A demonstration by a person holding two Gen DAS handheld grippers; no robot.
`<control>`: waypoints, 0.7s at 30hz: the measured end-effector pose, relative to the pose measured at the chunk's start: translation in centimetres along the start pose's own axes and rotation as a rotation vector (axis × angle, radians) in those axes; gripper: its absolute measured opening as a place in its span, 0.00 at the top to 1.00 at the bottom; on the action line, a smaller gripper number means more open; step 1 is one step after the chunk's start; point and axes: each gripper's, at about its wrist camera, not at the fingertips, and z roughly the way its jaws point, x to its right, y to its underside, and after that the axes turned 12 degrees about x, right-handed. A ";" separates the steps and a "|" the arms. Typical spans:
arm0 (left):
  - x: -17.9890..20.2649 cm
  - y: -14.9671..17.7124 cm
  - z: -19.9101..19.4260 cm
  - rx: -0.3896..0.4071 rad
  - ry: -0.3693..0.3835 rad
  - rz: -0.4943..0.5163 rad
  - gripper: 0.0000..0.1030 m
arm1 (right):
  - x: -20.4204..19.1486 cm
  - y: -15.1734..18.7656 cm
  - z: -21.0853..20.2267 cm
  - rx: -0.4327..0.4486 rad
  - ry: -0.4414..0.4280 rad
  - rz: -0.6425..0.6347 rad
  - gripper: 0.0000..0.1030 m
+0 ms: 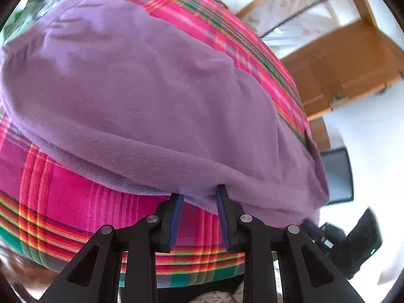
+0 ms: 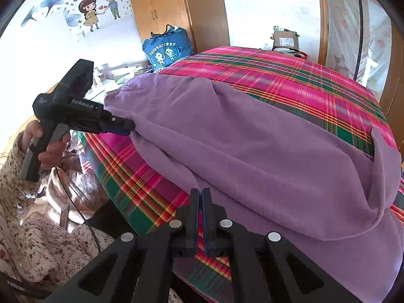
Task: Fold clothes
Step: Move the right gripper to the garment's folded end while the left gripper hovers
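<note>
A bed (image 2: 290, 75) covered by a bright pink plaid blanket (image 1: 63, 189) fills most of both views, with a wooden wardrobe (image 2: 164, 7) and a blue bag (image 2: 166, 50) behind it. Across the blanket lies the task's thing, a purple fleece garment (image 2: 265, 151), spread over the near half of the bed and reaching its near edge.

The step in hand looks like an early fold: both grippers sit at the near hem, ready to carry that edge over the rest of the cloth. The next move probably calls for both hands lifting together and travelling away across the bed, keeping the hem taut so the fold lands straight.

The garment is soft, thick and napped, lying in broad loose ridges instead of flat. One corner at the right stands up and curls over, and a gathered, elastic-looking edge shows at the far left.

The left gripper (image 1: 199, 197), held in a person's hand (image 2: 48, 149) with a floral sleeve, has its jaws partly apart with the hem draped between them; whether the pads press on the cloth cannot be told. The right gripper (image 2: 200, 194) has its jaws fully closed at the cloth's edge, and whether any fabric is pinched is unclear.
</note>
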 end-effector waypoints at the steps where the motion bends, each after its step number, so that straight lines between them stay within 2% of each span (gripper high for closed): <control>1: -0.2 -0.1 -0.1 0.007 -0.002 -0.014 0.73 | 0.0 0.0 0.1 -0.008 -0.004 -0.002 0.98; 5: -0.4 0.1 -0.7 0.000 -0.003 -0.021 0.73 | -0.5 -0.1 1.0 -0.065 -0.006 -0.053 0.95; 7: -0.3 0.5 -1.0 0.002 -0.010 -0.002 0.73 | -1.2 -0.8 1.0 -0.039 -0.033 -0.081 0.95; 11: -0.8 1.0 -1.0 0.003 -0.006 -0.031 0.73 | -3.0 -3.2 1.7 0.031 -0.092 -0.134 0.82; 14: -1.1 1.2 -1.2 0.008 0.004 -0.047 0.73 | -4.0 -5.0 4.2 0.042 -0.112 -0.164 0.80; 18: -1.4 1.0 -1.5 0.028 0.011 -0.069 0.73 | -5.8 -6.3 8.3 -0.014 -0.190 -0.208 0.79; 21: -1.8 1.0 -1.8 0.034 0.017 -0.088 0.73 | -7.6 -6.2 10.3 -0.057 -0.208 -0.291 0.75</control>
